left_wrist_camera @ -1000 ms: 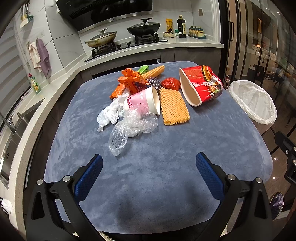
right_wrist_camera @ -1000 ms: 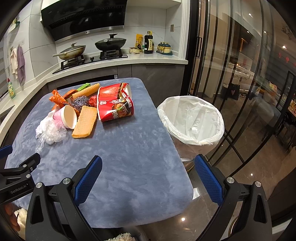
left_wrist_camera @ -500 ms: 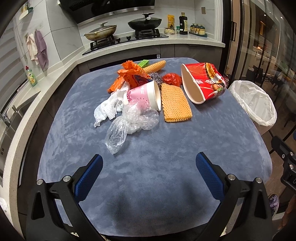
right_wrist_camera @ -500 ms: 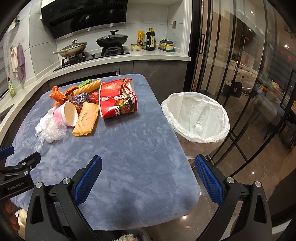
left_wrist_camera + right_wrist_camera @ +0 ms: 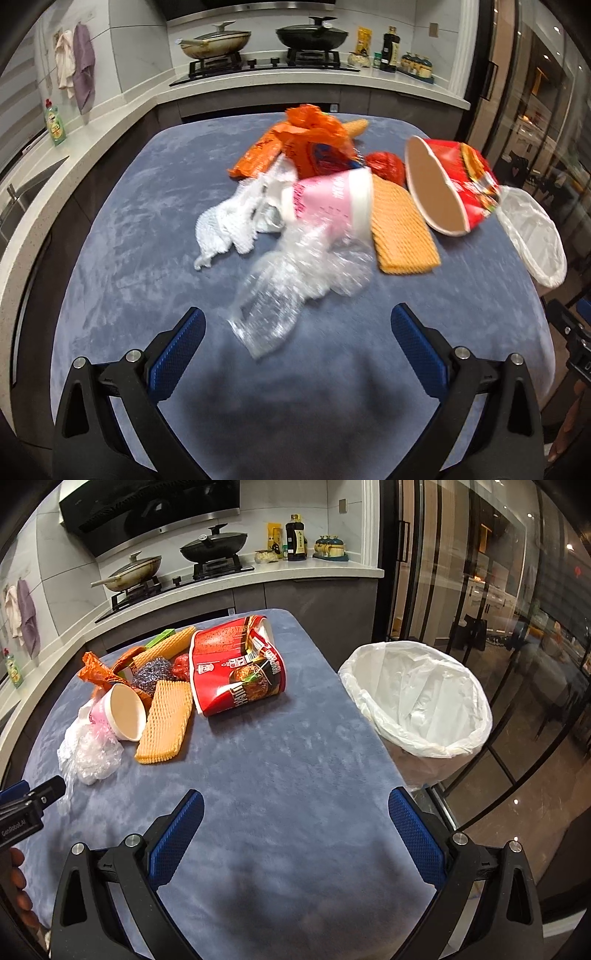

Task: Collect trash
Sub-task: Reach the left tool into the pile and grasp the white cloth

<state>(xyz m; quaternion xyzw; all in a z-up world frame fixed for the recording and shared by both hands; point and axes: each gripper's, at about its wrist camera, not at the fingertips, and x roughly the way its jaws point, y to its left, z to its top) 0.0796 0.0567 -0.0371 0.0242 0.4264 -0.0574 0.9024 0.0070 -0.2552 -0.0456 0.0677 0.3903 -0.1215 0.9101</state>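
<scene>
Blue-grey plush cloth over the table point(image 5: 295, 760), heaped at the far side with trash. Nearest the left gripper point(image 5: 297, 334): a crumpled clear plastic bag point(image 5: 295, 284), lying just ahead of the spread blue fingertips, not touched and blurred in the left wrist view. Behind it, a pink paper cup point(image 5: 328, 201) on its side with print too smeared to read, touching white foam netting point(image 5: 229, 225) on one flank and a yellow-orange ribbed foam sleeve point(image 5: 400, 230) on the other. Farther back, orange wrappers point(image 5: 306, 136), a red crumpled wrapper point(image 5: 386, 166), a steel scouring ball point(image 5: 153, 670), a corn cob point(image 5: 166, 646) and a green box point(image 5: 159, 638).

Largest of the pile: a red instant-noodle bucket point(image 5: 236, 664) tipped on its side, mouth toward the pile, covered in white and dark print with a food photo; characters on it visible but not legible from either view.

Off the table's right edge, a bin lined with a white bag point(image 5: 417, 698), standing below table level, well apart from the pile.

Right gripper point(image 5: 295, 818) held over bare cloth at the near edge, fingers wide apart, nothing between them. At the left border of the right wrist view, the body of the other gripper, lettered "GenRobot.AI", with fingers of a hand point(image 5: 16, 878) beneath it.
</scene>
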